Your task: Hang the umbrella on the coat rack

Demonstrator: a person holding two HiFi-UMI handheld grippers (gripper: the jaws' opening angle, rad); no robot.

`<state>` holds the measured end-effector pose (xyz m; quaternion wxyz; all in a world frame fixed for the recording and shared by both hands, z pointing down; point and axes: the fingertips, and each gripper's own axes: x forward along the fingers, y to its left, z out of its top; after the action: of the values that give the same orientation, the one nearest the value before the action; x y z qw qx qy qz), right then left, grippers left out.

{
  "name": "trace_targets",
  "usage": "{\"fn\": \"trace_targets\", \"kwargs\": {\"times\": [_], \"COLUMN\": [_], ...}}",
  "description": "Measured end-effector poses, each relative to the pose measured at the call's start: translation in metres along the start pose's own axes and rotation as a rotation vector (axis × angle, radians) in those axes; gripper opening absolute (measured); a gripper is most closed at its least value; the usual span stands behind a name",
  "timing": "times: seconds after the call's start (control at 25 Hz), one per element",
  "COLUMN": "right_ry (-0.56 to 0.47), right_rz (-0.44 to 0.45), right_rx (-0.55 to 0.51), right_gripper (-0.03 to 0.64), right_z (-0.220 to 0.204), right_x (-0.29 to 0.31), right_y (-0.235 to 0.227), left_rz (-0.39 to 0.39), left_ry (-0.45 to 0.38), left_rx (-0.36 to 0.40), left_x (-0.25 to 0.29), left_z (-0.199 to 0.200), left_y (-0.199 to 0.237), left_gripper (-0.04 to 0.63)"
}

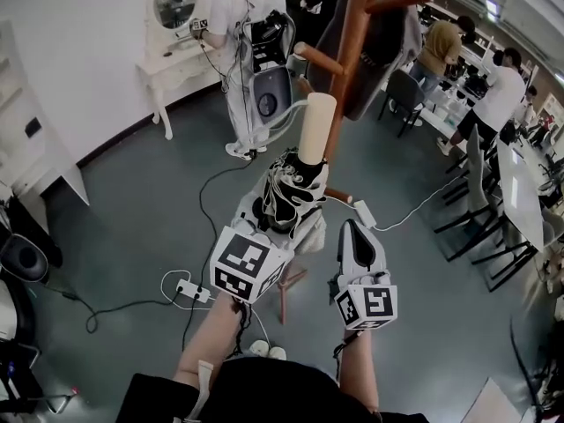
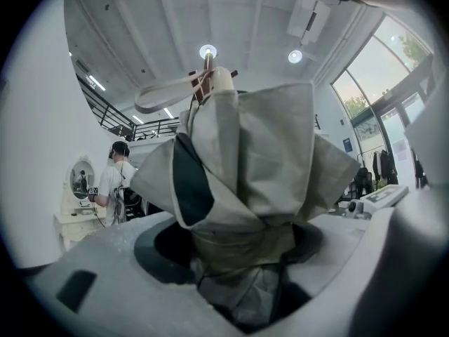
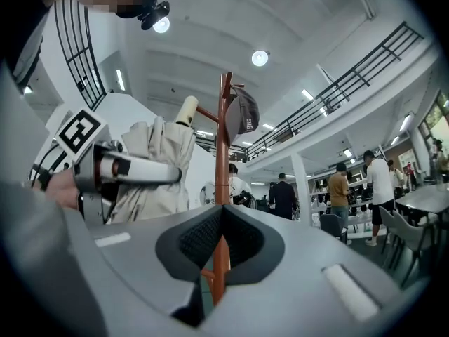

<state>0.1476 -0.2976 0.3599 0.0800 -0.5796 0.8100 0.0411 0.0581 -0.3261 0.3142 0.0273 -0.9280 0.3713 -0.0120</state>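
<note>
Two claws, left claw (image 1: pixel 284 192) clamping umbrella (image 1: pixel 315 129), right claw (image 1: pixel 352 229) closed empty (strap loop (image 2: pixel 165 94) only in left gripper view)

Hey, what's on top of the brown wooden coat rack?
A dark grey cap hangs at the top of the coat rack, covering its peg. The folded beige umbrella is not on it; the left gripper holds it.

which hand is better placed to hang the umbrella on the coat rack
Left: the left gripper holds the folded umbrella raised beside the coat rack; the right gripper holds nothing.
</note>
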Motion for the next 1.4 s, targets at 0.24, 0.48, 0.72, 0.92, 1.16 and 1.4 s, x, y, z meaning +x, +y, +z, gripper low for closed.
{"fn": "trace_targets", "kwargs": {"times": [0.24, 0.48, 0.72, 0.92, 1.16, 1.4], "right_ry": [-0.035, -0.112, -0.122, -0.109, -0.104, -0.096], "right_rz": [0.011, 0.057, 0.066, 0.072, 0.053, 0.034], "right_rx": [-0.017, -0.031, -0.062, -0.077, -0.087, -0.085], "right_gripper": [0.011, 0.011, 0.011, 0.011, 0.011, 0.011], "right_z": [0.028, 0.103, 0.122, 0.106, 0.1, 0.1], "right_x": [0.013, 0.037, 0.042, 0.037, 0.031, 0.035], "right_y": [0.005, 0.007, 0.005, 0.016, 0.016, 0.011], "left_rz": [-0.03, -0.031, -0.05, -0.08, -0.115, -0.135], "left_ry": [-0.018, -0.009, -0.028, -0.037, -0.016, -0.007], "left_rx": [-0.003, 0.004, 0.001, -0.004, -0.017, -0.045], "left_x": [0.01, 0.021, 0.03, 0.032, 0.042, 0.047], "left_z": [0.045, 0.066, 0.092, 0.095, 0.086, 0.083], "left_y": [0.016, 0.016, 0.018, 0.019, 0.018, 0.02], "left_gripper": [0.307, 0.307, 0.308, 0.308, 0.308, 0.308]}}
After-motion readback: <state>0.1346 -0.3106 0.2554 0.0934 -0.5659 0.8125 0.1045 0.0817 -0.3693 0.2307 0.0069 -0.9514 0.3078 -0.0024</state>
